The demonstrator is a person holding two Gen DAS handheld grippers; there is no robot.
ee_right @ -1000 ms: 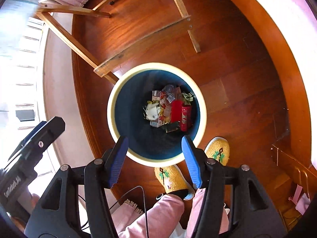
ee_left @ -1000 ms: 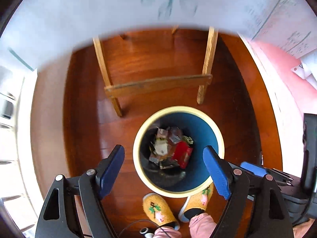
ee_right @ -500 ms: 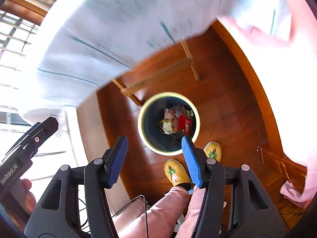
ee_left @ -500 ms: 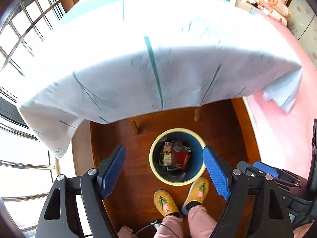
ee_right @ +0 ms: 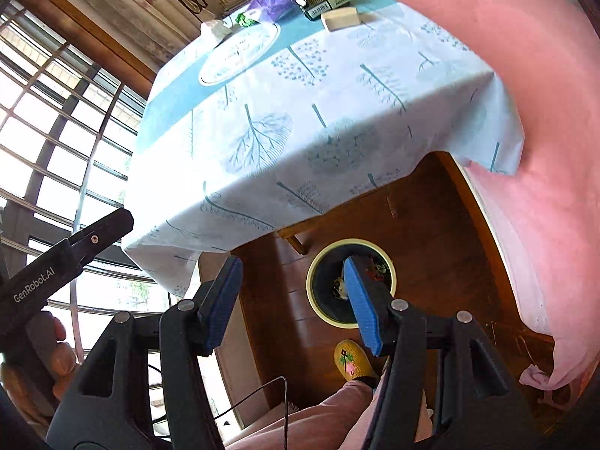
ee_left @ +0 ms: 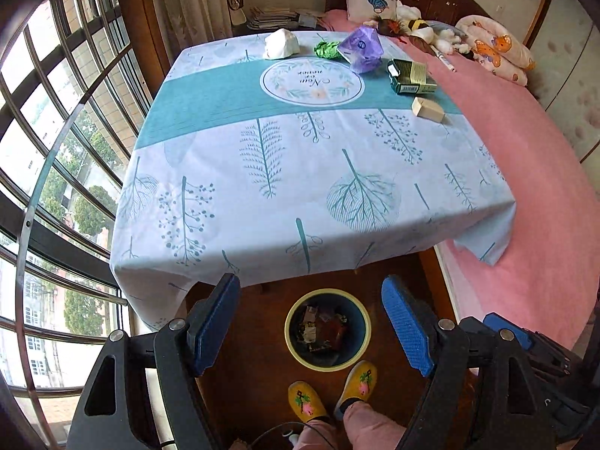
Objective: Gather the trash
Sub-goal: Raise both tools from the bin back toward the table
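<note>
Hovering empty, each hand-held gripper, left and right, gapes above the trash bin.

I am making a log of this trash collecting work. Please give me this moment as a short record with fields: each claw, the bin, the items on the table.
left claw: open, empty, raised above the floor in front of the table
right claw: open, empty
bin: on the wooden floor by the table edge, near the yellow slippers, already holding wrappers
table items: white crumpled wad, green scrap, purple bag, dark green box, small beige box, all at the far side of the tablecloth
</note>
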